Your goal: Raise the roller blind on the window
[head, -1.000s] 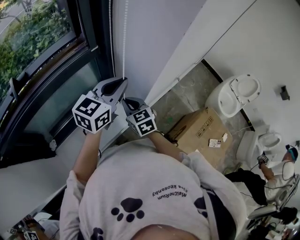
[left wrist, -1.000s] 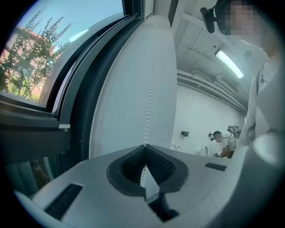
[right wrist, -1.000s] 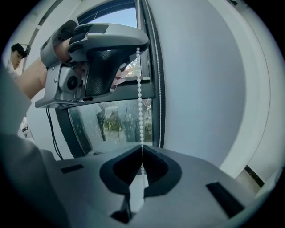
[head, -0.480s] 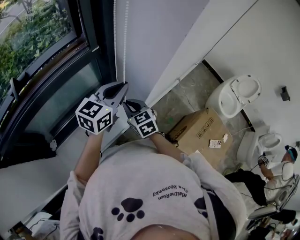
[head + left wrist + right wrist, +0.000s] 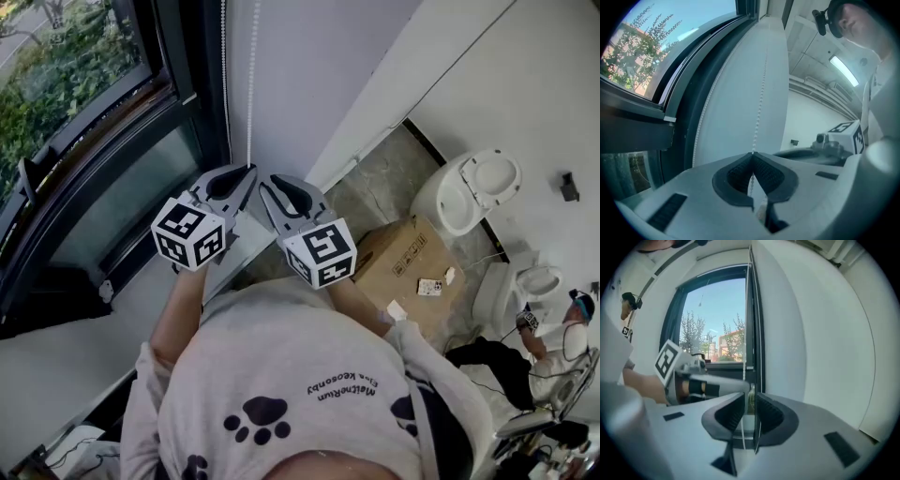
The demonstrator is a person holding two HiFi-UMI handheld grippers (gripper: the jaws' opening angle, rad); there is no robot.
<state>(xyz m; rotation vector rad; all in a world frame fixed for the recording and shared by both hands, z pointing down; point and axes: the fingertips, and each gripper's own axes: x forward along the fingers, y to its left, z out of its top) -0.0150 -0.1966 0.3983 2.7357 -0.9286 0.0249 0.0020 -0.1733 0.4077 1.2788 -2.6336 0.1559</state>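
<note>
1. Head view, looking steeply down: a person in a pale shirt with paw prints holds two tools side by side, close to a white wall point(image 5: 309, 66) at the right edge of a dark-framed window point(image 5: 84, 112).
2. The bead chain point(image 5: 251, 84) of the roller blind hangs down this wall in two pale strands, just right of the window frame. The blind's own fabric cannot be made out.
3. The left hand-held gripper point(image 5: 246, 172) is clenched on the bead chain. In the left gripper view point(image 5: 753, 153) its tips meet, and the chain point(image 5: 759, 103) rises straight up from between them.
4. The right hand-held gripper point(image 5: 265, 180) sits just beside the left one, on the wall side. Its jaws have just been opening. In the right gripper view point(image 5: 750, 397) the ribbed pads stand apart with a narrow gap. Thin pale cord lines show low in that gap, and the pads do not press on them, so its grip is released.
5. Green trees show through the window glass.
6. A cardboard box point(image 5: 403, 262) stands on the stone floor point(image 5: 375, 183) against the foot of the wall, and a white toilet point(image 5: 473, 187) is beyond it.
7. Another person point(image 5: 553, 352) sits at the lower right corner of the floor.
</note>
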